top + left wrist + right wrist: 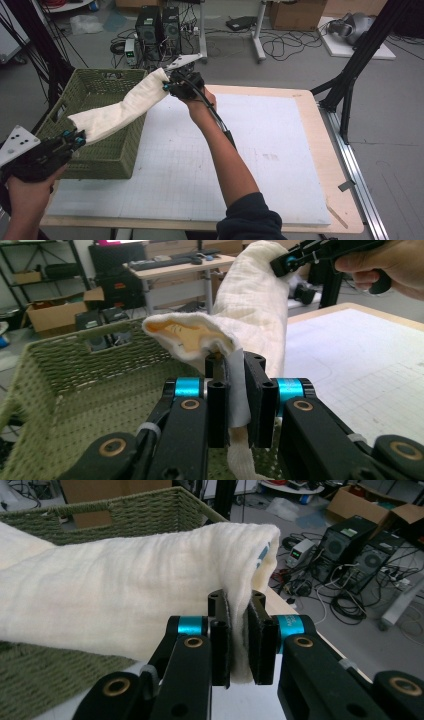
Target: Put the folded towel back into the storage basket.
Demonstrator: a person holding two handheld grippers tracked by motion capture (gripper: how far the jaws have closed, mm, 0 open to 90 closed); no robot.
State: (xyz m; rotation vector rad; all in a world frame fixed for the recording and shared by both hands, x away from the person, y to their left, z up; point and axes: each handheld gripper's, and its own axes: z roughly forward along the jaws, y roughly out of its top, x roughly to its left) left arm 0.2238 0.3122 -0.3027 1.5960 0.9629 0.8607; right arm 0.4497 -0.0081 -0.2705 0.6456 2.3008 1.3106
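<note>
Cream, softly creased cloth (120, 107), rolled lengthwise

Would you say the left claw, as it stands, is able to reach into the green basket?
Probably yes: the left claw hangs at the basket's open top, nothing between. But it is shut on the cloth, which the right claw also grips.

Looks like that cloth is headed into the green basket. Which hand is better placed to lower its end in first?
Probably the left. The left gripper holds its end of the cloth right over the basket, while the right gripper pinches the other end near the basket's far corner, toward the table.
</note>
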